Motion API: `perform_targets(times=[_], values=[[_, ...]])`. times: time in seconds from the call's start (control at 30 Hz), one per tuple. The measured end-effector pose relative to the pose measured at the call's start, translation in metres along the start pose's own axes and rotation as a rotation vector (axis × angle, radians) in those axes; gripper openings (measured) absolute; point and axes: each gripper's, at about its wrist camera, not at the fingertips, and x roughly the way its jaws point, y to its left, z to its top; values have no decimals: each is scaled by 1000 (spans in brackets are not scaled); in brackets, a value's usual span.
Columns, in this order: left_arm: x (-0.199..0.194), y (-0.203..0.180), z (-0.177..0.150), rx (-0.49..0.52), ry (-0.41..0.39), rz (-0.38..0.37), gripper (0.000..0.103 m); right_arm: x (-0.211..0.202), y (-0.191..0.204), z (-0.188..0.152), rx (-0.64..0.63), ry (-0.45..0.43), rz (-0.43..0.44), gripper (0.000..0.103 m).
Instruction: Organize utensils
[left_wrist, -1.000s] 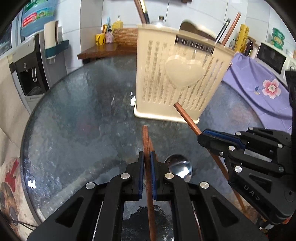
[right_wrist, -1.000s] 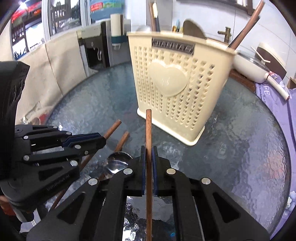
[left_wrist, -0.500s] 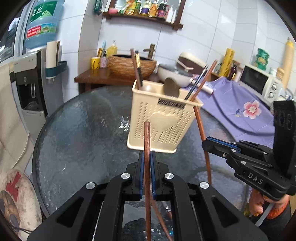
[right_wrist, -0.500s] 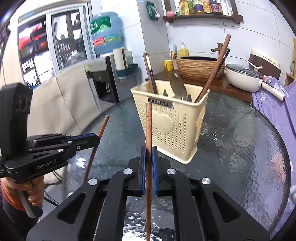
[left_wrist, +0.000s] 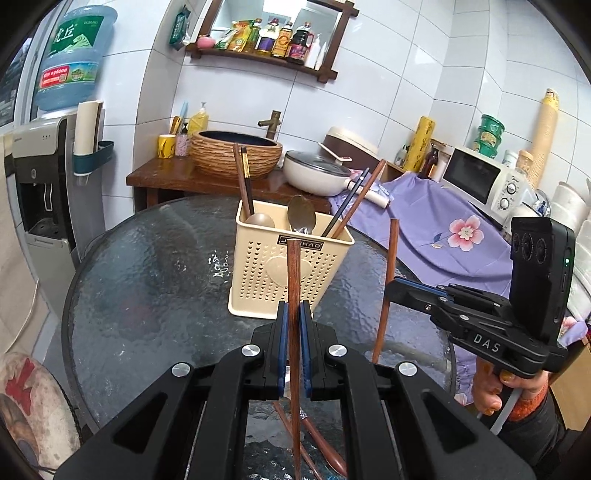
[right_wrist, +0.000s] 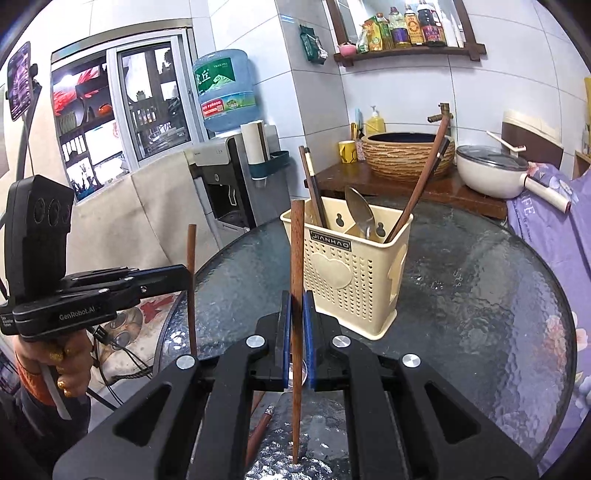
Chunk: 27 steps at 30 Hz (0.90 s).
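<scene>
Both grippers, left gripper (left_wrist: 294, 345) and right gripper (right_wrist: 295, 347), pinch one upright wooden chopstick (left_wrist: 293, 280) each above the glass table (left_wrist: 147, 295), so I judge the part-filled cream utensil basket (left_wrist: 291, 273) still awaits them and utensils below.

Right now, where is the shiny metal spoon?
The metal spoon stands bowl-up in the middle of the cream utensil basket on the glass table, between the dark chopsticks on its left and the leaning brown chopsticks on its right.
</scene>
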Motion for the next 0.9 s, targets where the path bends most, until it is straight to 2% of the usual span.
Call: perform_targets(times=[0.3,0.57,0.7,0.83,0.9], values=[[-18,-3,12,42,-27,-9,6,-14,11,12,-38,-26,-4,7],[-29,-16,42,109,-75,-4,6,-26,16,36,-42,-94,-20,7],[-31,-25,69,128,-111,-9,6,-29,15,59,-30,-148,-41,7],[-34,-31,108,121,-137,-37,6,-36,12,97,-13,-216,-71,7],[-36,-33,134,117,-170,-24,0,-38,12,113,-10,-239,-80,7]])
